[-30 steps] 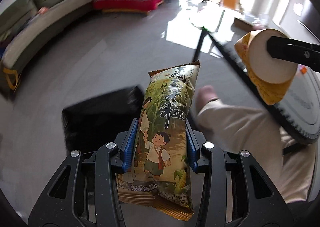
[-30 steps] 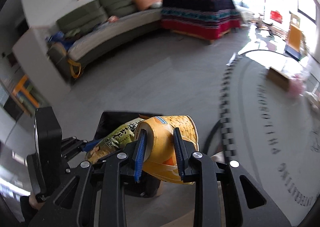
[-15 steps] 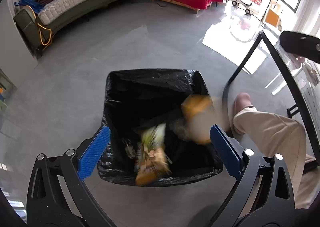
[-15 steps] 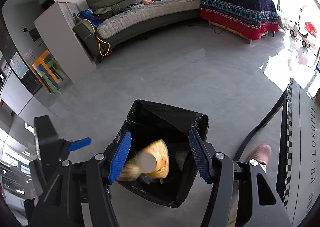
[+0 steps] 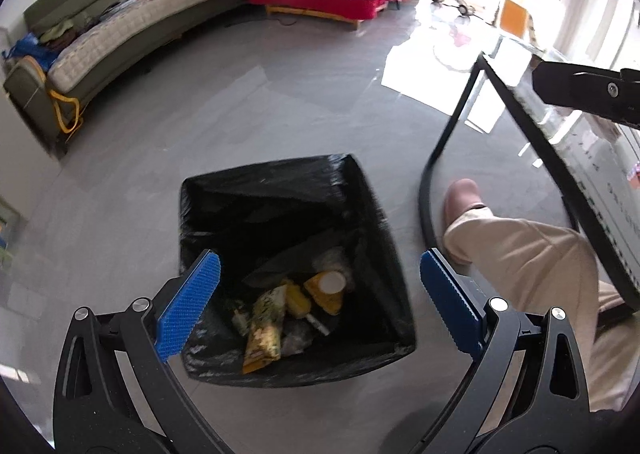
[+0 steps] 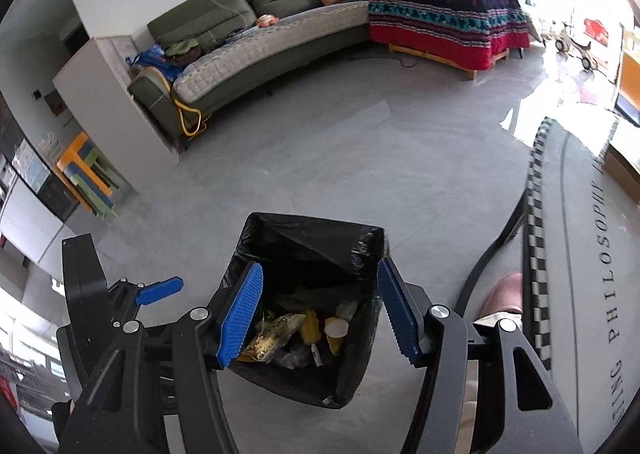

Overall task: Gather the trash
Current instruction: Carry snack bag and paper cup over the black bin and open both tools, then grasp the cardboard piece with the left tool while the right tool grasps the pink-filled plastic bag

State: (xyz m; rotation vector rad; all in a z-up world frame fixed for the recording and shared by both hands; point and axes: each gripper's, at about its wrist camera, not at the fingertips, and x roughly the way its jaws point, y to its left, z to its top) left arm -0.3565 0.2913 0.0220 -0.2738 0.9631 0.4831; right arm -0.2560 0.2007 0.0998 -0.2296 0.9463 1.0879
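A bin lined with a black bag (image 5: 280, 190) (image 6: 316, 230) stands on the grey floor below both grippers. At its bottom lie a green and yellow snack packet (image 5: 264, 324) (image 6: 276, 330) and a yellow paper cup (image 5: 328, 290) (image 6: 335, 332) among other litter. My left gripper (image 5: 318, 300) hangs above the bin, jaws wide open and empty. My right gripper (image 6: 320, 312) is open too, with nothing between its blue pads (image 6: 242, 314). Part of the right gripper's black body (image 5: 588, 92) shows at the upper right of the left wrist view.
A person's beige trouser leg (image 5: 532, 254) and pink slipper (image 5: 462, 198) stand right of the bin. A round table (image 6: 592, 254) with a checkered rim and a black frame (image 5: 448, 134) is on the right. A green sofa (image 6: 248, 30) and a bed with a red patterned cover (image 6: 448, 14) line the far side.
Both grippers opened and let go: the snack packet and the yellow cup dropped into the bin and now lie at its bottom. Both views tilted down onto the bin.
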